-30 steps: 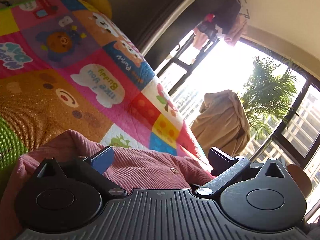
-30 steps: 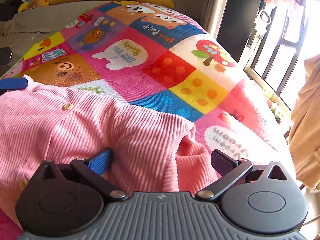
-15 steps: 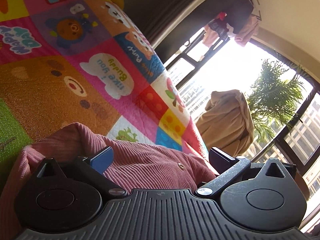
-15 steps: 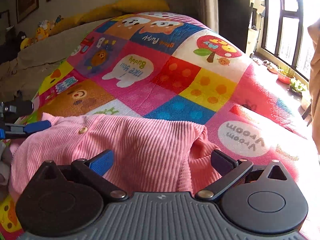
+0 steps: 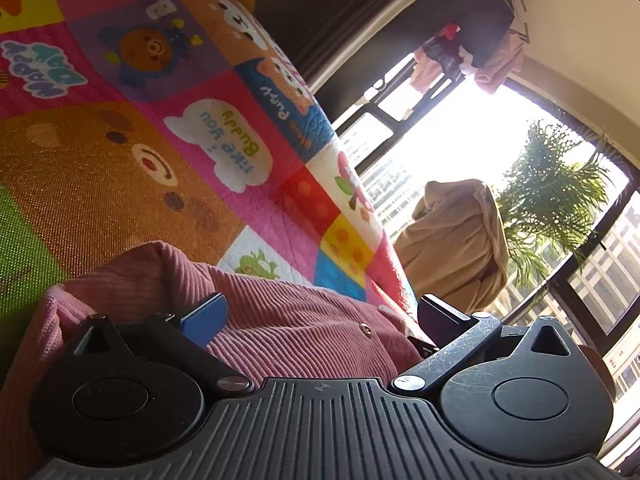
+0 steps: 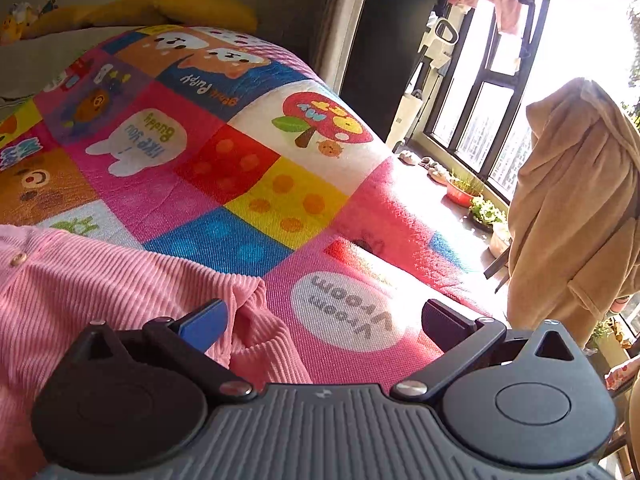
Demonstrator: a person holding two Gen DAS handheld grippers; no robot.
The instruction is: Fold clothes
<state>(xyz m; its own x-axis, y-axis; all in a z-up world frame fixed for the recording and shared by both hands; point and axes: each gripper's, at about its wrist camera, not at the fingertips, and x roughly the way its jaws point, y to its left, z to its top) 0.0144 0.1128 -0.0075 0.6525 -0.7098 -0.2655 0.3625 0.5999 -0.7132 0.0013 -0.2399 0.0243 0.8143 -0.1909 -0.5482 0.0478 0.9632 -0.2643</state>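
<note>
A pink ribbed button-up garment (image 5: 288, 332) lies bunched on a bright patchwork quilt (image 5: 120, 160). My left gripper (image 5: 320, 316) is open just above it, jaws wide apart, the cloth spread beneath both fingers. In the right wrist view the same garment (image 6: 100, 292) fills the lower left, with a folded edge under the blue fingertip (image 6: 204, 324). My right gripper (image 6: 324, 320) is open and empty, its right finger over bare quilt (image 6: 280, 200).
The quilt covers a bed that drops off toward a window (image 6: 480, 120) on the right. A tan robe (image 6: 576, 208) hangs beside it. Potted plants (image 6: 472, 196) sit on the sill. Yellow pillows (image 6: 200, 8) lie at the bed's far end.
The right gripper has swung right, off the middle of the garment to its right edge. The left gripper has shifted slightly over the cloth. Both stayed open.
</note>
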